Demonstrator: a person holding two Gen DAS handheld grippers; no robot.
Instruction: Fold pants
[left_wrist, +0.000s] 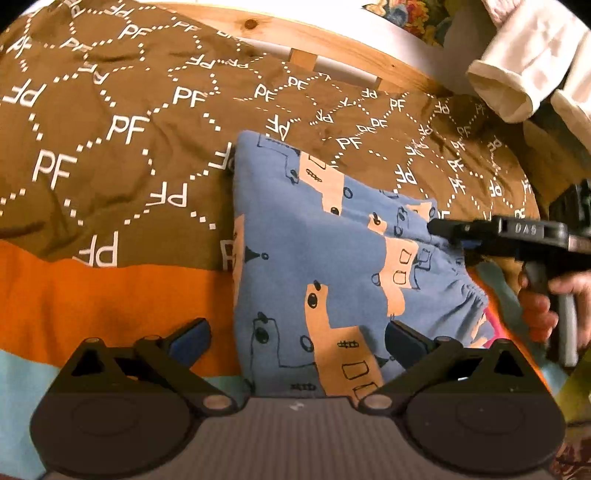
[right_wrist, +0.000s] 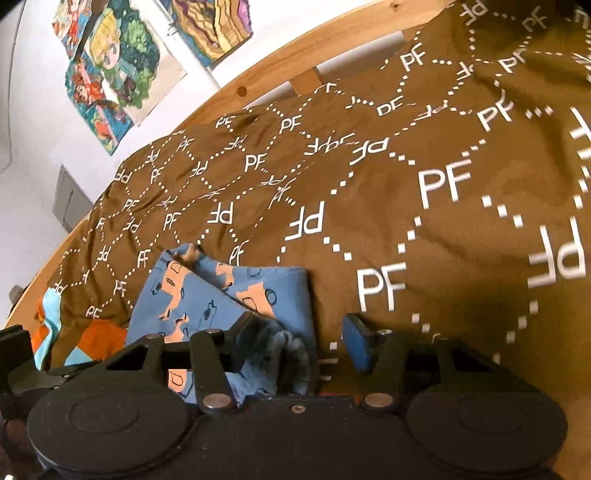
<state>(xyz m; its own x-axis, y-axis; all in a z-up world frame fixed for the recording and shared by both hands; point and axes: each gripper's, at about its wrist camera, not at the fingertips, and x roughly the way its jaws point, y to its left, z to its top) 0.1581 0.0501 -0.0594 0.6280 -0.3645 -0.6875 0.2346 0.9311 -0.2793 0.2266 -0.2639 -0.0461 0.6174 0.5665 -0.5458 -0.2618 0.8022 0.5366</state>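
Note:
Blue pants (left_wrist: 325, 258) with peach truck prints lie folded on a brown bedspread; they also show in the right wrist view (right_wrist: 207, 295). My left gripper (left_wrist: 295, 338) is open, its fingers either side of the pants' near edge. My right gripper (right_wrist: 303, 343) is open, its jaws apart around the gathered waistband (right_wrist: 291, 350), with the left finger resting on the cloth. The right gripper also shows in the left wrist view (left_wrist: 480, 230), over the pants' right side.
The brown bedspread (left_wrist: 110, 129) with white PF print covers the bed, with an orange and light blue blanket (left_wrist: 92, 295) below. A wooden bed rail (right_wrist: 258, 74) runs behind. Drawings (right_wrist: 110, 74) hang on the wall. White cloth (left_wrist: 524, 66) hangs at upper right.

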